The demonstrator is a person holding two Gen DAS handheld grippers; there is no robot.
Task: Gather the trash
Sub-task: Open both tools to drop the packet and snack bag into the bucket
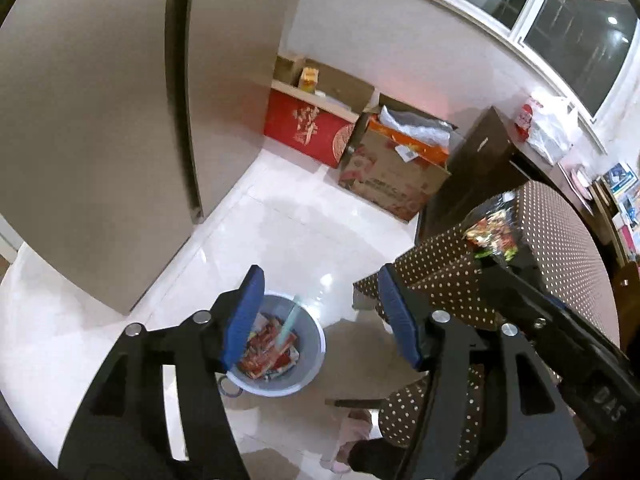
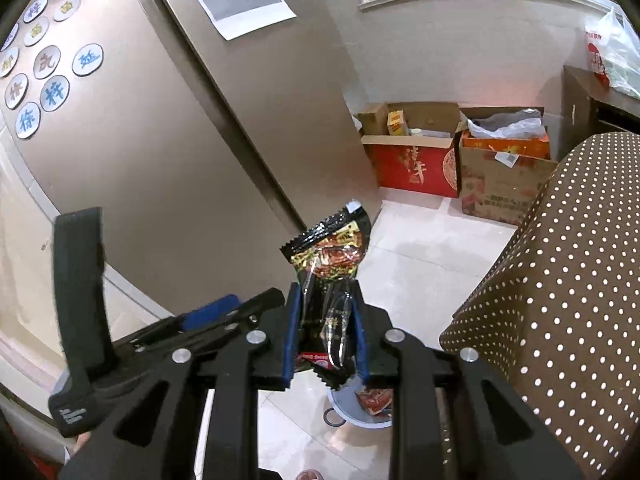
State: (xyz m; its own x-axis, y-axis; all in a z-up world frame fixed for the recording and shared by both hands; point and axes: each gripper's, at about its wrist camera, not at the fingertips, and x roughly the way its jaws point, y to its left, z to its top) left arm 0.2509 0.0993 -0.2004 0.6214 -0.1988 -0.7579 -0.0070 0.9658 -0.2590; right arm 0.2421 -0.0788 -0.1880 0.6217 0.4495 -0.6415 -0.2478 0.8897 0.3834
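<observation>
Two tools, one per hand, both above a white tiled floor (image 1: 280, 216) beside a counter (image 2: 560, 280) draped in a brown cloth with white dots.

Item 1, left tool (image 1: 320, 316): blue-padded jaws spread apart, nothing between the pads. Seen through the gap below it, a pale grey bin (image 1: 310, 360) stands on the floor close to the counter's corner. Bin contents: red wrappers (image 1: 268, 348) in a loose heap and a pale green strip leaning against the inner wall.

Item 2, right tool (image 2: 325, 320): jaws pressed onto a black snack packet (image 2: 332, 272) with red and gold print. The packet stands upright between the pads, its crimped top above the fingertips and its lower end hanging just under them. The same bin shows partly below this tool, with a red wrapper visible inside.

Item 3, surroundings: a tall beige cabinet (image 1: 100, 120) to the left; a red carton (image 1: 308, 128) and a brown cardboard box (image 1: 392, 168) against the far wall; a window above them; a white plastic bag (image 1: 548, 124) on a dark sideboard at right.
</observation>
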